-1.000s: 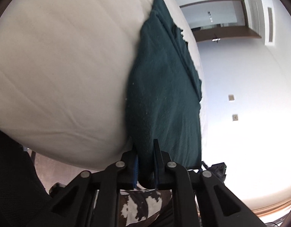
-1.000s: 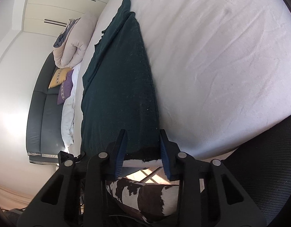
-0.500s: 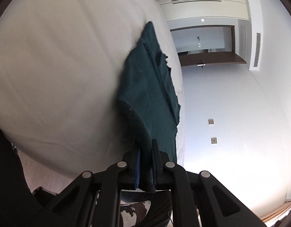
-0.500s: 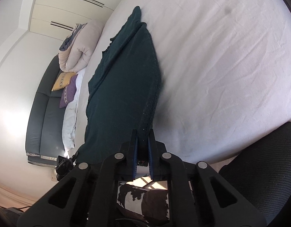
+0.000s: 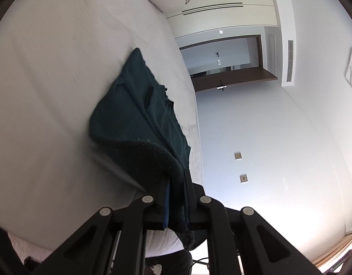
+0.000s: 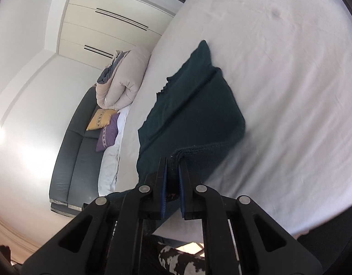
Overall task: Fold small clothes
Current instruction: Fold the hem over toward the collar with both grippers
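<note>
Dark green garment [image 5: 139, 123]: I have its near hem pinched in both grippers, left gripper [image 5: 176, 197] and right gripper [image 6: 172, 183] each clamped narrow on a corner at the bed's [image 6: 279, 68] near edge. Beyond them the rest lies flat on the white sheet. I judge this the fold's lift; next I must carry the hem evenly to the far end

garment [image 6: 194, 119] dark teal | bed sheet [image 6: 279, 80] white | cushions [image 6: 100, 120] yellow, purple | rug [image 6: 178, 261] apparently cowhide-patterned
</note>
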Available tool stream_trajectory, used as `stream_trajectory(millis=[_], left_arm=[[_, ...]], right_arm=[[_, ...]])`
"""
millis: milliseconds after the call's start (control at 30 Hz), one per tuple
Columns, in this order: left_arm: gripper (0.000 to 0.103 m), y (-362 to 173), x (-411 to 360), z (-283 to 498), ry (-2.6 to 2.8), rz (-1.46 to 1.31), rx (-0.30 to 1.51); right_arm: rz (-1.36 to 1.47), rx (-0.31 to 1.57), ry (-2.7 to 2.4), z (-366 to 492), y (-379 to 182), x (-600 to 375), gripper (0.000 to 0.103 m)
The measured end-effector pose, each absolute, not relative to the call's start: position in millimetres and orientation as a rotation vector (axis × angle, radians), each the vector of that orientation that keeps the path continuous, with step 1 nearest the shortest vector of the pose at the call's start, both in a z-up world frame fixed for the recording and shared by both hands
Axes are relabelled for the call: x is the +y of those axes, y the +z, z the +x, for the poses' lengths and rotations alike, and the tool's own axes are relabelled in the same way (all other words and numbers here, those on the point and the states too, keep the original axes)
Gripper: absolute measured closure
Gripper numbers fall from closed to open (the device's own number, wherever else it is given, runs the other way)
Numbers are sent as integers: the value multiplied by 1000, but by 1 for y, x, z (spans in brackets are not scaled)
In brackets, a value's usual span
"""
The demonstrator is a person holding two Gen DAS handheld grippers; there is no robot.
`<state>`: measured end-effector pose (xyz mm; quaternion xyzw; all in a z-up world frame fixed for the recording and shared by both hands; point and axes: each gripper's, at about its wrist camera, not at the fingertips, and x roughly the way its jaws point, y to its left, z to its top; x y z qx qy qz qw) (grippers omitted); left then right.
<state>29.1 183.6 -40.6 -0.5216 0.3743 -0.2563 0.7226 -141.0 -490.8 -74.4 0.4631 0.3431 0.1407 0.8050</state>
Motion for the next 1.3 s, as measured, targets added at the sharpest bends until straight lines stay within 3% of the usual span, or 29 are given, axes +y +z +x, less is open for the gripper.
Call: stream_trajectory(millis=[533, 1200, 1267, 1300], left_arm=[[94, -25, 182, 173, -492, -1155, 792], [94, -72, 161, 325, -360, -1041, 902], [93, -80, 160, 338, -350, -1038, 924], [87, -84, 159, 341, -337, -1033, 938]], right_arm=[[947, 685, 223, 35, -47, -511, 95], [927, 768, 56, 240, -103, -542, 95], [923, 788, 26, 258, -114, -545, 95], [924, 795, 17, 262, -119, -546, 95]])
